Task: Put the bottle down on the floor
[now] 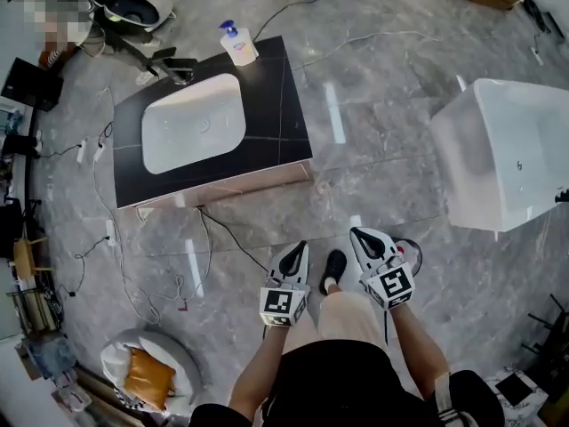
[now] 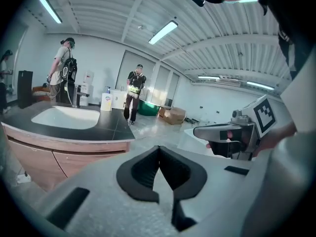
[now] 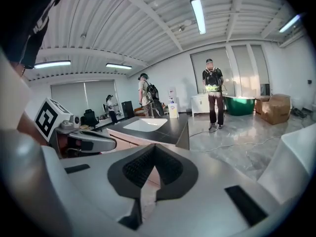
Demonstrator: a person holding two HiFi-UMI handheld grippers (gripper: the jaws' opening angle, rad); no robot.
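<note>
A white pump bottle (image 1: 238,44) with a blue top stands upright on the far corner of the black sink counter (image 1: 284,105), which has a white basin. In the left gripper view the bottle (image 2: 106,101) shows small at the counter's far end, and the right gripper view shows the bottle (image 3: 173,107) too. Close to the person's body, well short of the counter, are my left gripper (image 1: 298,249) and right gripper (image 1: 363,236). Both are shut with nothing between the jaws, as the left gripper (image 2: 158,149) and right gripper (image 3: 154,147) show close up.
A white bathtub (image 1: 507,149) stands on the grey marble floor at the right. Cables (image 1: 222,229) trail round the counter. A white bag with an orange thing (image 1: 147,376) lies at lower left. Two people (image 2: 133,90) stand beyond the counter, near a cardboard box (image 2: 174,115).
</note>
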